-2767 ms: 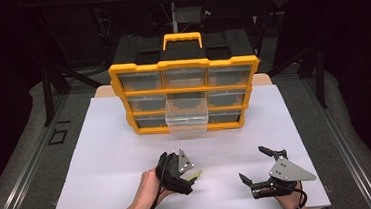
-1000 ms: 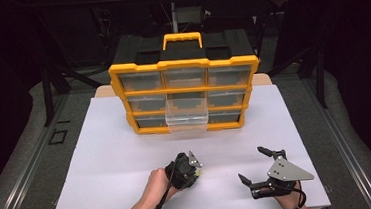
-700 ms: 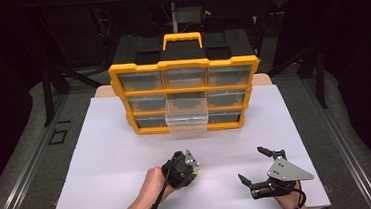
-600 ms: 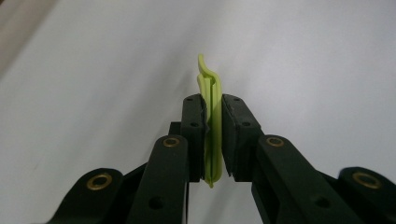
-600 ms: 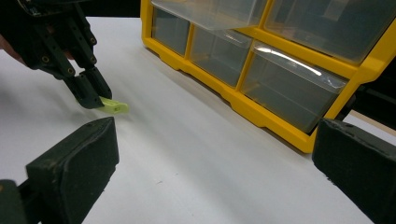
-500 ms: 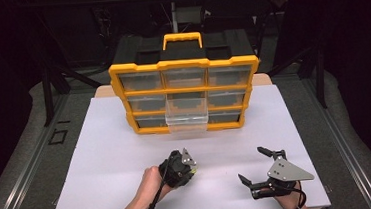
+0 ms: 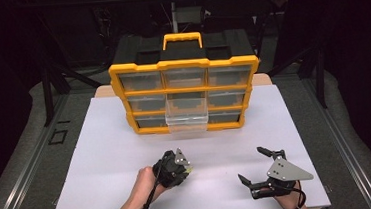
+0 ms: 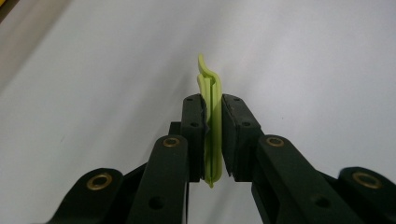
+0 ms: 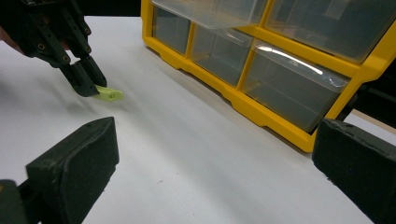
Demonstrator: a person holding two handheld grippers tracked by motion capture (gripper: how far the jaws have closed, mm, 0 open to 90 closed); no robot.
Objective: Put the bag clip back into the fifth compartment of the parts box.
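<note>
The high view looks forward and down from above the near edge of the table (image 7: pixel 102 156), taking in the yellow organizer (image 7: pixel 185 94) at the far edge. The left gripper view sits very close to the tabletop, facing down along its jaws. The right gripper view looks low across the table toward the organizer and shares the left gripper (image 9: pixel 100 91) with the high view

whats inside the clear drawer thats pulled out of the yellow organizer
The pulled-out clear plastic drawer of the yellow and black organizer looks empty through its walls. Its rear part is still inside the frame and cannot be checked.
</note>
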